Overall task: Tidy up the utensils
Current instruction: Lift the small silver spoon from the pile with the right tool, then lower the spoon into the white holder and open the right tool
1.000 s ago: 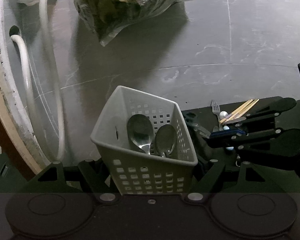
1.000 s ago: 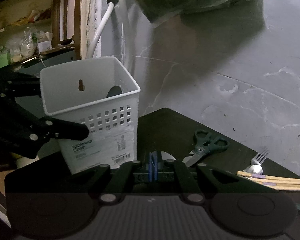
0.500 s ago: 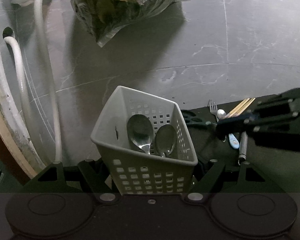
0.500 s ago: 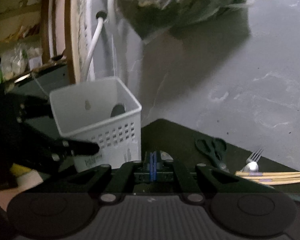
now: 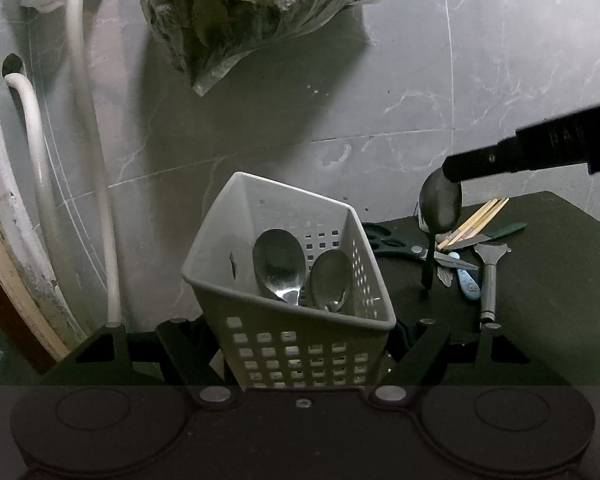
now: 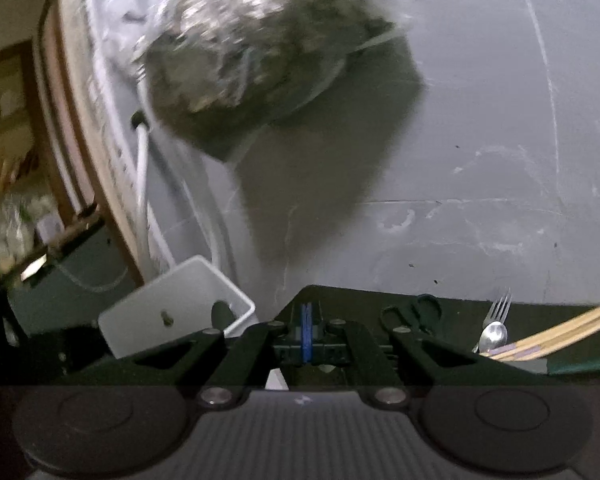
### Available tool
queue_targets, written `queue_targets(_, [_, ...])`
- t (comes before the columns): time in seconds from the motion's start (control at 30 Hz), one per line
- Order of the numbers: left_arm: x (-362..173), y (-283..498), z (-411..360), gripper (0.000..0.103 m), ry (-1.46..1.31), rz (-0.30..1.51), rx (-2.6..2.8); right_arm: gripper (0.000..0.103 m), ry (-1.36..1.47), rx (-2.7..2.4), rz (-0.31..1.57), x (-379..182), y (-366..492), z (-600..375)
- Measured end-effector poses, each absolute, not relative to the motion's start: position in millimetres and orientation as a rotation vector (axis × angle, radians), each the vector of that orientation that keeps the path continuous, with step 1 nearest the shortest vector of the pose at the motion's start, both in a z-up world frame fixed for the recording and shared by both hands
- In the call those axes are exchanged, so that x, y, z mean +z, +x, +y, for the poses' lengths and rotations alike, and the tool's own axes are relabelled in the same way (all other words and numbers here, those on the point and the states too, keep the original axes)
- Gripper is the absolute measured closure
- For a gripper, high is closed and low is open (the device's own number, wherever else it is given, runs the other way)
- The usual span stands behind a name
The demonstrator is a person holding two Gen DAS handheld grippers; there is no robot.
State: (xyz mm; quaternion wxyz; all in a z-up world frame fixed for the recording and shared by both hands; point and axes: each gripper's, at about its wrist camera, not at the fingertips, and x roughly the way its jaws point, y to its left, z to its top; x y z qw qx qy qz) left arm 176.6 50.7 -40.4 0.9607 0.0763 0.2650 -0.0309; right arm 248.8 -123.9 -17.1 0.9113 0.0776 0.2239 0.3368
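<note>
Your left tongs clamp the white utensil basket; your right tongs are closed on a spoon.

The basket sits tilted between the left fingers, two spoons inside, bowls up; the held spoon hangs bowl up, handle down, above the dark worktop, just right of the basket; beneath it lie scissors, chopsticks, a blue-handled utensil and a steel-handled tool; in the right wrist view a fork and a small spoon lie beside the chopsticks; a plastic bag hangs on the grey wall behind.
</note>
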Motion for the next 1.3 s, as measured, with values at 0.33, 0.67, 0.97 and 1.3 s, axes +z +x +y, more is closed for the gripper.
queue_targets(0.33, [-41.7,178.3,52.3,0.025,0.136,0.535,-0.06,0.103,0.288,0.696,0.432,29.1,257.2,-136.9])
queue_targets(0.67, [-45.5,178.8,52.6,0.025,0.121,0.531,-0.05,0.103,0.361,0.933,0.281,113.5,240.0,-113.1])
queue_targets(0.97, [-47.0,181.4,51.3,0.025,0.112,0.53,-0.031,0.103,0.502,1.103,0.37,106.1,259.4,-73.0])
queue_targets(1.3, [-47.8,183.2,51.4,0.026,0.104,0.531,-0.023,0.103,0.554,1.029,0.556,49.0,289.2,-53.5])
